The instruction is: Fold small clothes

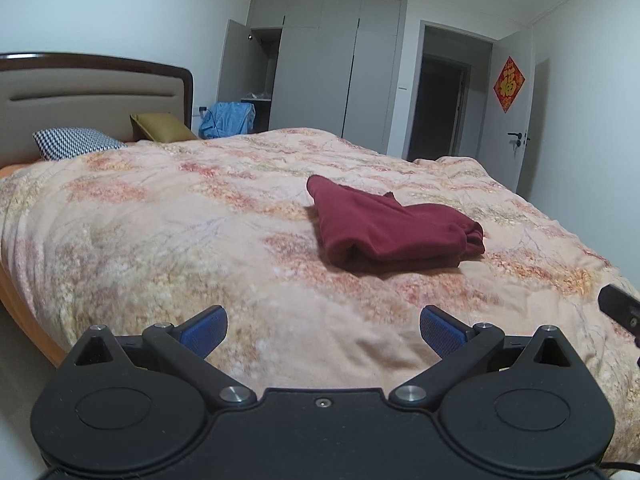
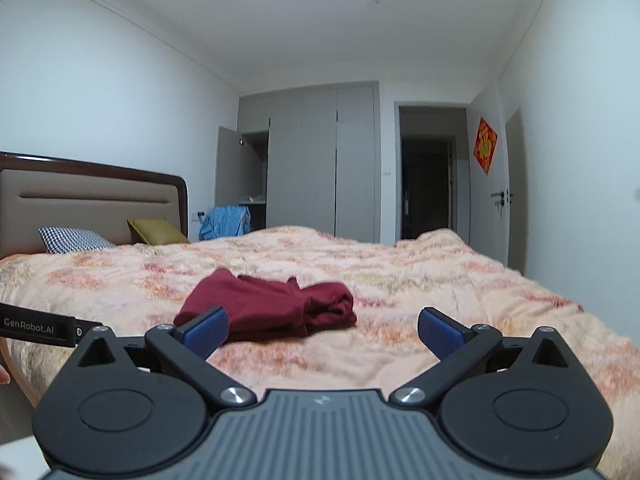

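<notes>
One maroon garment (image 1: pixel 390 229) is seen folded on the quilt (image 1: pixel 168 232) of the bed, ahead of both grippers and touched by neither. It is placed ahead and slightly right of the left gripper (image 1: pixel 323 330), and ahead and slightly left of the right gripper (image 2: pixel 323 330). Both grippers are held wide apart with nothing between the blue pads (image 2: pixel 208 330). Two pillows are counted at the headboard (image 1: pixel 92 92): one checked (image 1: pixel 76 143), one olive (image 1: pixel 162 127).
</notes>
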### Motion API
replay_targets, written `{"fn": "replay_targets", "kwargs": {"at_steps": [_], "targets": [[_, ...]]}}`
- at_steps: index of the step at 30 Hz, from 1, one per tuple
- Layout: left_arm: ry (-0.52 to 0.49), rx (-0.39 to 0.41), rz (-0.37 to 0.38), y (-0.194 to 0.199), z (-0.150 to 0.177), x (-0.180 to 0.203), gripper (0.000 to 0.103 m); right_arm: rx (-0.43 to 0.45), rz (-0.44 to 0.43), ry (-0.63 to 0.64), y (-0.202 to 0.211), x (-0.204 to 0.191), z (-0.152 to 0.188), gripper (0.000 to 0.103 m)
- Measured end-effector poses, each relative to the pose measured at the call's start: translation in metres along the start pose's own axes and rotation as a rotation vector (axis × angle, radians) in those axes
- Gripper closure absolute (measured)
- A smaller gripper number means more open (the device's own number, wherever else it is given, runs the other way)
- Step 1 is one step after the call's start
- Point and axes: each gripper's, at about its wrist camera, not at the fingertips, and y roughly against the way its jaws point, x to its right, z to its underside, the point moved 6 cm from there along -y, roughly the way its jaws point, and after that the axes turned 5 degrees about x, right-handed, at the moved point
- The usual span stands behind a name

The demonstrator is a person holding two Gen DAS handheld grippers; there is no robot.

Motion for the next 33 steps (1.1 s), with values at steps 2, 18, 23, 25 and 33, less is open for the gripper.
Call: {"fn": "replay_targets", "kwargs": {"at_steps": [2,18,23,25,33], "targets": [[0.010,-0.005,0.001,-0.001,0.001,-0.002,0.001,-0.012,0.005,-0.004,-0.002,0.002,0.004,0.000],[0.008,-0.027,-0.007,-0.005,0.005,-0.002,0.001,-0.039,0.005,-0.017,-0.006,0.003,0.011,0.000],[0.009,-0.032,-0.009,-0.006,0.006,-0.002,0.001,-0.043,0.001,-0.014,-0.007,0.002,0.012,0.000],[0.008,-0.032,-0.009,-0.006,0.006,-0.002,0.001,-0.046,0.001,-0.016,-0.008,0.003,0.012,0.000],[0.005,-0.035,-0.008,-0.007,0.007,-0.001,0.001,-0.047,0.000,-0.016,-0.008,0.003,0.012,0.000]]}}
